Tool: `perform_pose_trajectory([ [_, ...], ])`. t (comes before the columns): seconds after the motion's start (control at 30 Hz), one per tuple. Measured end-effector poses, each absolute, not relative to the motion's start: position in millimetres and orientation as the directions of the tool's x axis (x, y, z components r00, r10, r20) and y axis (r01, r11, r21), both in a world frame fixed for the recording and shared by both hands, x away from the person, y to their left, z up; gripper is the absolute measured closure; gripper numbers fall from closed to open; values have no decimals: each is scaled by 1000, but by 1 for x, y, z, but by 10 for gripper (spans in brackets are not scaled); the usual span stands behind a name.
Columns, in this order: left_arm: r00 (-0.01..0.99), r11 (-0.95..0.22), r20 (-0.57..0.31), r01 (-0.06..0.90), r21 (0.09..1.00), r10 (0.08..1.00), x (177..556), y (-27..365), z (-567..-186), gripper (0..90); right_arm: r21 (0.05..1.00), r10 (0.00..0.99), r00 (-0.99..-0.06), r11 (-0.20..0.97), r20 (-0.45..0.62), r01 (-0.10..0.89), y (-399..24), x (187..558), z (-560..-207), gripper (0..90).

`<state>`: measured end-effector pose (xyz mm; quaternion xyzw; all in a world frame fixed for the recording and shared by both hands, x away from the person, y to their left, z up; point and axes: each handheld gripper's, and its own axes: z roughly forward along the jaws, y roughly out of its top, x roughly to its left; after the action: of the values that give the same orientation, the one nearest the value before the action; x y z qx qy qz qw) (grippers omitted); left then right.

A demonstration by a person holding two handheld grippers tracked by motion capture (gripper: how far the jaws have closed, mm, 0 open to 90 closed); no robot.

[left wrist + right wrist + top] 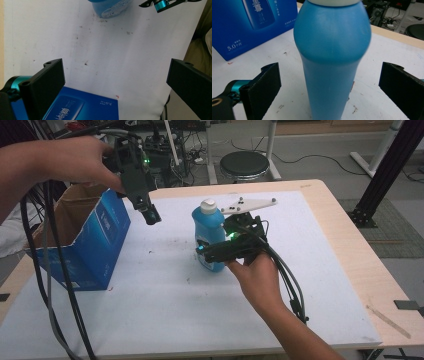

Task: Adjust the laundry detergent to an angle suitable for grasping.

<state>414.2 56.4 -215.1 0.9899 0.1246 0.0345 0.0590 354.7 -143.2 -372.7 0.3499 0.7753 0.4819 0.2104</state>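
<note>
White mat [165,310]: blue bottle [210,237] upright between spread jaws of right tool [210,251]; left tool [150,212] open above blue box [95,245].

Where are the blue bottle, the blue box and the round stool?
blue bottle [332,50], right gripper view, on its wide upper body.
blue box [102,237], high view, on its printed front side.
round stool [244,164], high view, on its dark seat.

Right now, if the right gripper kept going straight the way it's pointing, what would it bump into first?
Most likely the blue bottle. The right gripper has its jaws wide open on either side of the bottle, which stands upright dead ahead on the white table cover. The blue box sits farther back, off to one side.
</note>
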Motion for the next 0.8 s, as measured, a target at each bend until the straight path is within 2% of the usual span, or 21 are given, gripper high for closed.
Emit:
perform_pose_trajectory([
  [0.2,966,-961,50,247,129,255,415,57,-216,17,883,747,-664,309,4,353,-136,360,-369,34],
  [0.4,966,-960,47,247,128,255,416,58,-217,17,880,765,-643,279,37,383,-133,364,-372,46],
  [0.47,966,-960,47,248,132,255,416,59,-217,17,885,764,-645,284,23,368,-132,364,-372,87],
  [0.5,965,-959,45,249,131,257,416,59,-217,17,889,755,-655,285,22,359,-132,364,-372,174],
  [0.8,965,-959,43,251,131,258,417,61,-218,17,887,758,-652,285,24,364,-130,365,-372,185],
])
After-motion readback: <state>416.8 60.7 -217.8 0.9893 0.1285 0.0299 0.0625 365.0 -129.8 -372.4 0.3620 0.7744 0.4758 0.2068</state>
